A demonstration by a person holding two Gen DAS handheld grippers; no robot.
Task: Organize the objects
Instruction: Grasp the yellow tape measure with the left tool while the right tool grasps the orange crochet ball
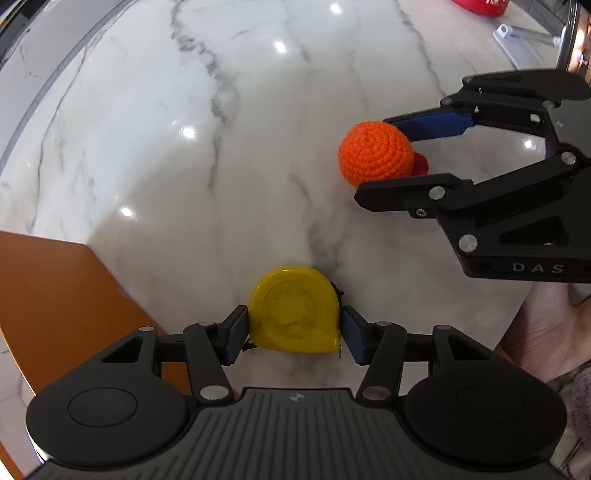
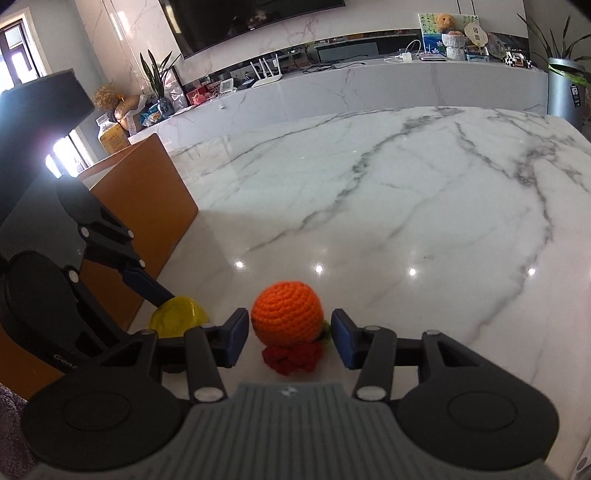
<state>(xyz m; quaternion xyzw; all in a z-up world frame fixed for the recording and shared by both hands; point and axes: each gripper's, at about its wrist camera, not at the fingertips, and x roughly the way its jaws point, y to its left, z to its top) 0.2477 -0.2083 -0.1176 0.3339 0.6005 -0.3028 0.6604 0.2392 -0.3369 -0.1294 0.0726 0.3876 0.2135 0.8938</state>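
Observation:
A yellow tape measure (image 1: pixel 291 314) lies flat on the white marble table (image 1: pixel 166 147). My left gripper (image 1: pixel 294 326) points straight down over it, and both blue pads rest against its sides. To the right sits an orange crocheted ball (image 1: pixel 375 151) with a red crocheted piece (image 1: pixel 421 164) under it. My right gripper (image 1: pixel 371 158) straddles it from the right. In the right wrist view the ball (image 2: pixel 286 314) lies between the fingertips of the right gripper (image 2: pixel 290 328). The left pad is at its side and a small gap shows by the right pad. The tape measure (image 2: pixel 179 317) shows at left under a left-gripper finger (image 2: pixel 146 284).
An orange chair back (image 1: pixel 55 295) stands against the table's near-left edge, close to the tape measure. A hand (image 1: pixel 543 332) holds the right gripper. A red object (image 1: pixel 480 5) and a white plastic piece (image 1: pixel 513 40) lie far right. A marble sideboard (image 2: pixel 369 85) lies beyond.

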